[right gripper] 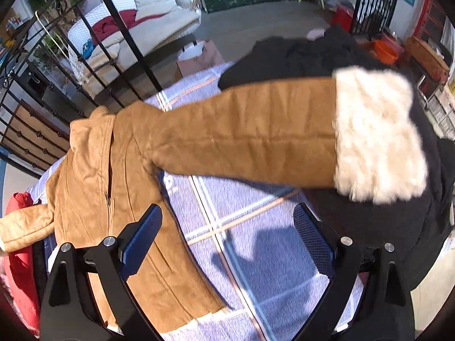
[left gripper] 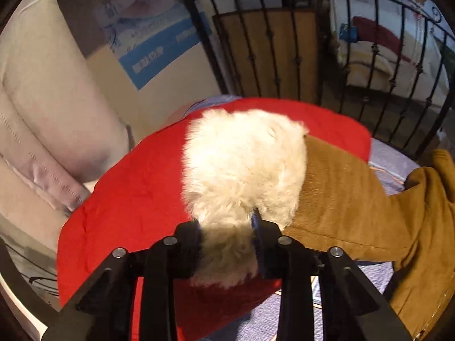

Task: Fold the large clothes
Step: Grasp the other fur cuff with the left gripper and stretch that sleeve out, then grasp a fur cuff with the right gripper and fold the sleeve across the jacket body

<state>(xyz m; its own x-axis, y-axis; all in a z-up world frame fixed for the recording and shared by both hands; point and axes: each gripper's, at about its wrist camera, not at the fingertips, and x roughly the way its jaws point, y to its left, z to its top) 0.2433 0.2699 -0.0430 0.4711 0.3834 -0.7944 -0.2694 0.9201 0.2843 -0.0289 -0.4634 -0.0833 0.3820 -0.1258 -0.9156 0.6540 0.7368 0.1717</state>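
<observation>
Left wrist view: left gripper [left gripper: 227, 244] clamped on the white fleece cuff [left gripper: 244, 164] of the tan coat [left gripper: 349, 207]; right gripper [right gripper: 227, 244] spread apart, holding nothing.

Left view: the gripped cuff runs from the jaws toward 12 o'clock over a red garment [left gripper: 128, 193], with the tan sleeve trailing toward 3 o'clock across the lavender plaid sheet [left gripper: 392, 159]. A black iron railing [left gripper: 369, 65] stands at 1 o'clock. Right view: the coat body lies on the sheet at 9 o'clock, its other sleeve [right gripper: 241, 130] stretched toward 2 o'clock, where its fleece cuff rests on a black garment [right gripper: 301, 54]. Both right fingers [right gripper: 142, 236] hang above sheet and coat hem; contact cannot be determined.
</observation>
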